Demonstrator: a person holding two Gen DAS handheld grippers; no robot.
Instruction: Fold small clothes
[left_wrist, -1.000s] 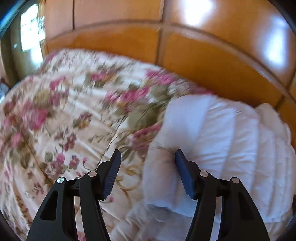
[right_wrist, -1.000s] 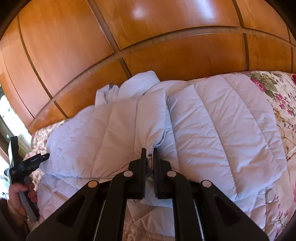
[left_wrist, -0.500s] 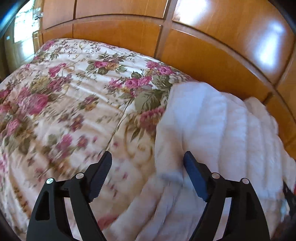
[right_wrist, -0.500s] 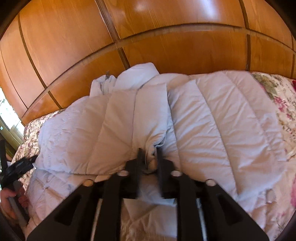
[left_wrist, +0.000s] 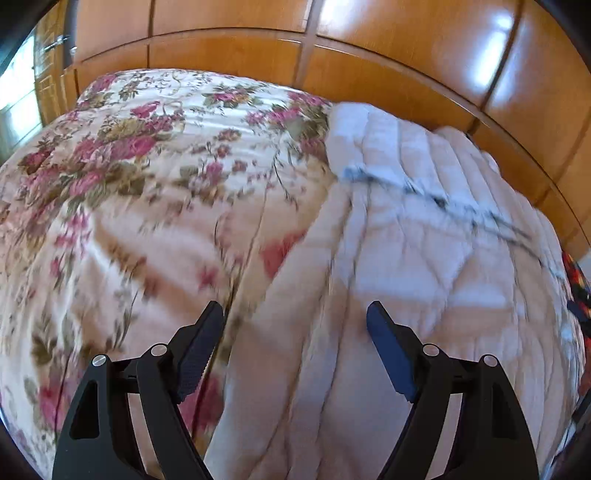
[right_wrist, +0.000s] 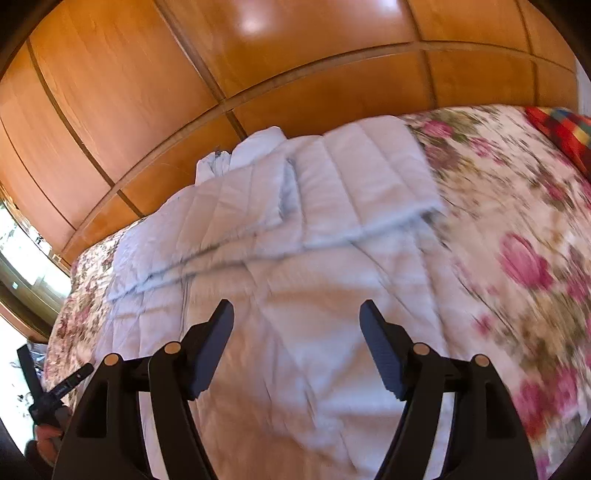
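Item one: a white quilted jacket (right_wrist: 325, 229), which we take as our landmark. It lies flat on a bed under a floral bedspread (left_wrist: 147, 177). Its far part is folded over on itself, leaving a doubled edge that runs across the garment; its far end lies near the wooden wall panelling (right_wrist: 258, 74). In the left wrist view we see the same jacket (left_wrist: 424, 229) with a dark zip line running across it, though motion blur hides finer detail.

Item two: our left hand-held gripper (left_wrist: 295, 321), jaws spread wide, empty. It hangs above the near left edge of the jacket, one finger over the bedspread and the other over the white fabric; we cannot tell whether either touches the cloth.

Item three: our right hand-held gripper (right_wrist: 297, 317), jaws likewise spread wide and holding nothing, positioned over the near middle of the jacket, short of the folded edge.

Item four: a red multicoloured cloth (right_wrist: 561, 129) on the bedspread, well apart from the jacket, to its far right in the right wrist view.

Item five: the bedspread (right_wrist: 517, 240) surrounds the jacket on both sides.
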